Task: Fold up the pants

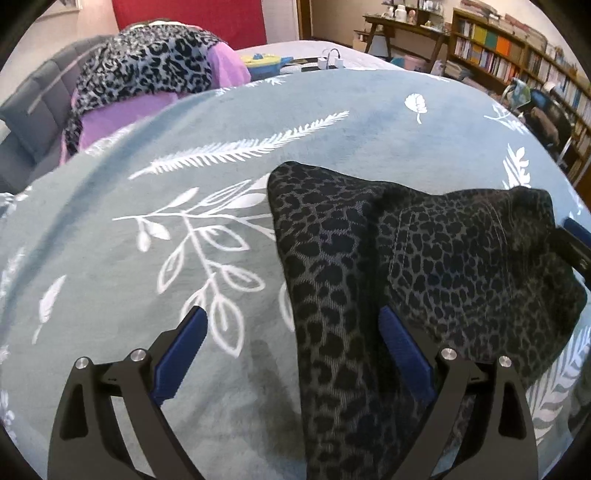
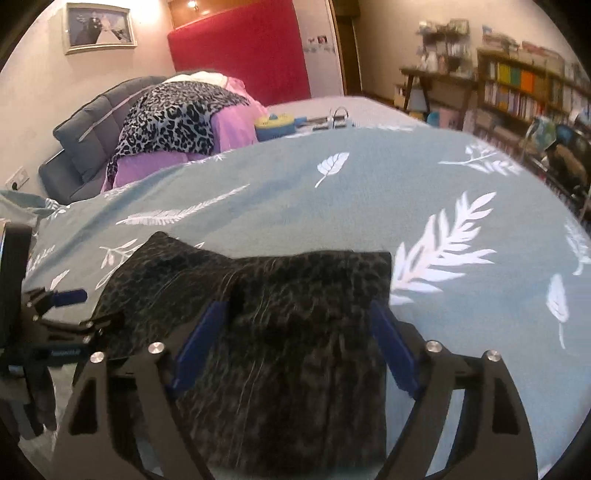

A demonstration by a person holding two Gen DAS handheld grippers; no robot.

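pants (image 2: 295,332) lie folded in a compact stack on the bed (image 2: 369,192), looks near done. left tongs (image 1: 291,354) and right tongs (image 2: 295,339) both spread wide, gripping nothing. maybe a final tidy left

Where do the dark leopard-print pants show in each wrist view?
Left wrist: leopard-print pants fill centre to right, running down between the open left gripper.
Right wrist: lower centre, between the open right gripper.
Shared landmark: the red panel on the far wall.
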